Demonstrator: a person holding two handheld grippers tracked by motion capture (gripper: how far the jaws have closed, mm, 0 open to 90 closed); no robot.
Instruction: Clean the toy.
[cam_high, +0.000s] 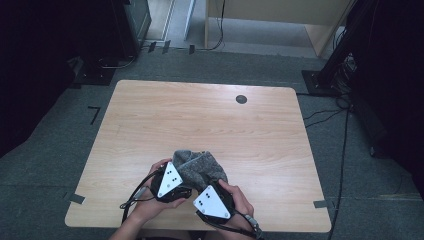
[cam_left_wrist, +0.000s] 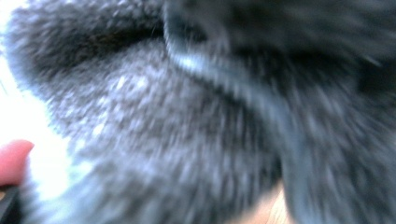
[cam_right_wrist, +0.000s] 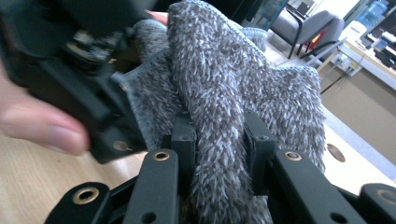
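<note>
up close, my right claw (cam_right_wrist: 219, 140) clamps a thick fold of the fuzzy grey cloth (cam_right_wrist: 224, 88), which rises straight up between its two black jaws. my left claw (cam_high: 176, 186) sits just beside it, its camera pressed into the same cloth (cam_left_wrist: 177, 130), jaws hidden in the pile and closed on the fabric. from above, the cloth (cam_high: 202, 165) bunches at the near edge of the wooden table (cam_high: 200, 115), just ahead of both claws. my hands wrap each claw from below, close together, forearms entering from the near edge.
</note>
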